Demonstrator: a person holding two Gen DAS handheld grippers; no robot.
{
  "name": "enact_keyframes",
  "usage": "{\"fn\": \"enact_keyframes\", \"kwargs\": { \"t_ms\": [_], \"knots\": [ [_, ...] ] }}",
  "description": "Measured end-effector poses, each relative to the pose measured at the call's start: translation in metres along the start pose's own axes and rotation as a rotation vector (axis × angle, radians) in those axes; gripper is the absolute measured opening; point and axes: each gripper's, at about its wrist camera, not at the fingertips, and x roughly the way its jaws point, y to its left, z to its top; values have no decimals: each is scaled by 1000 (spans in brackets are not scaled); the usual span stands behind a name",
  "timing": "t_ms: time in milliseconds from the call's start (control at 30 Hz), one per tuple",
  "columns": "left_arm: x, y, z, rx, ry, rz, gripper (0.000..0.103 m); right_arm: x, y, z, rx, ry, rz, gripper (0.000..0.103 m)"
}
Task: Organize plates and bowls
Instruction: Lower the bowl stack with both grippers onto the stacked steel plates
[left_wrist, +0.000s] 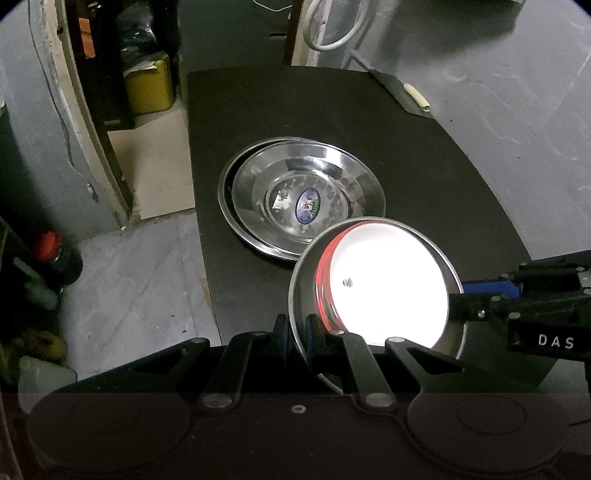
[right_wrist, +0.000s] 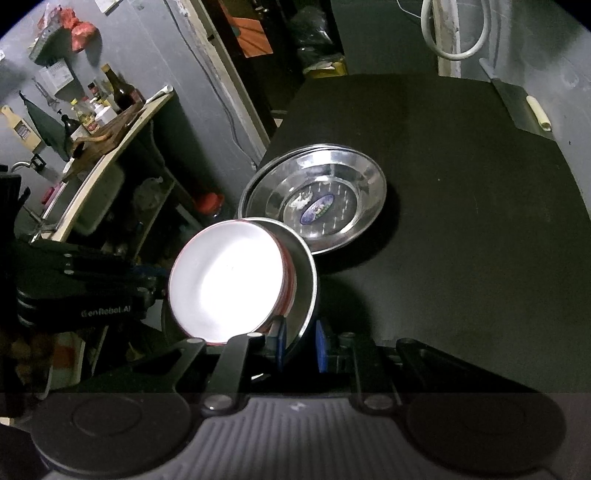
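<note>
Left wrist view shows the left gripper (left_wrist: 298, 334) pinched shut on the near rim of a steel bowl (left_wrist: 306, 280), with a white bowl (left_wrist: 391, 284) nested inside it, its red outer wall showing along one side. The right gripper (left_wrist: 456, 295) comes in from the right of that view and is clamped on the opposite rim; in the right wrist view its blue pads (right_wrist: 321, 349) sit either side of the steel rim, so both claws are closed on the same bowl, which hangs tilted above the black mat (left_wrist: 424, 166). Just beyond it, steel plates (left_wrist: 303, 199) lie stacked on the mat, the top one with an oval sticker in its well. The step in hand looks like carrying the nested bowls over to that stack. To do it well, I would keep both hands moving together so the rim is not twisted, level the bowl before lowering so the white one does not slide out, centre it over the sticker, and let go only once it rests. Glare burns out the white bowl's inside, so any contents cannot be made out. How many plates are stacked is unclear, and the bowl's underside and its gap above the mat are hidden.
</note>
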Motion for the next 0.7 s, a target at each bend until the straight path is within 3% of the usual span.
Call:
{"fn": "enact_keyframes", "kwargs": {
  "t_ms": [400,700],
  "knots": [
    [3,0,11,-22,-14,16,9,2,-7,13,-11,-22,15,19],
    [4,-2,26,14,-31,28,9,2,-15,22,11,-42,27,20]
  ]
}}
